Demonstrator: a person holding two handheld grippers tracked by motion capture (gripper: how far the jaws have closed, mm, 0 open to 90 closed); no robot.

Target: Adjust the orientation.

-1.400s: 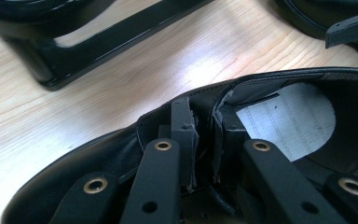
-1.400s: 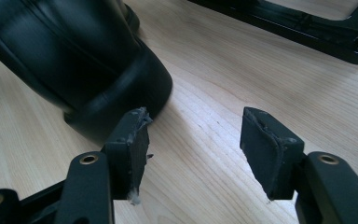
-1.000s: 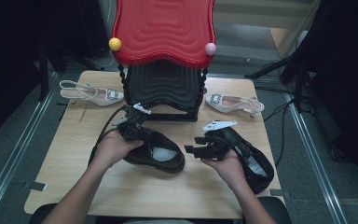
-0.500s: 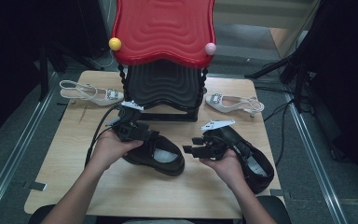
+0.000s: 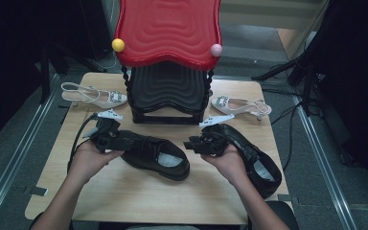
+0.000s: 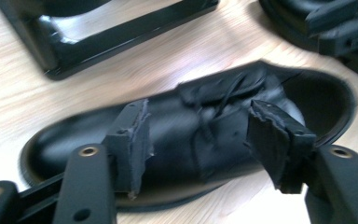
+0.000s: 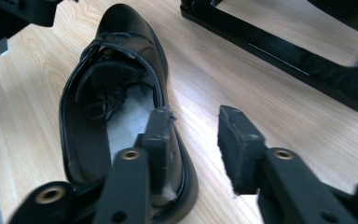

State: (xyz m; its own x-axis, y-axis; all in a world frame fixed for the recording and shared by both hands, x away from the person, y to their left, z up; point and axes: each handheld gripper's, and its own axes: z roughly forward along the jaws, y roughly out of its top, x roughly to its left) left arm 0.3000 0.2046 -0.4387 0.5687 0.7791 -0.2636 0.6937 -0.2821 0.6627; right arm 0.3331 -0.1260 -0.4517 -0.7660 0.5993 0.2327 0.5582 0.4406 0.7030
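Note:
A black lace-up shoe lies mid-table, toe to the left. My left gripper is at its toe end. In the left gripper view the left gripper stands open over the shoe and its laces, pads clear of the leather. Its jaws have just opened, then eased in slightly. My right gripper points at the heel. In the right gripper view the right gripper has just been closing. One pad covers the heel opening of the shoe, the other is over bare wood, and neither presses on it. A second black shoe lies under the right hand.
A red and black stacked stand occupies the back middle, its black base close to the shoe. White slingback shoes lie at back left and back right. The wooden table has bare wood in front.
The left hand has slid left from the shoe's middle to its toe end and its jaws have opened. The right gripper's jaws have narrowed at the heel.

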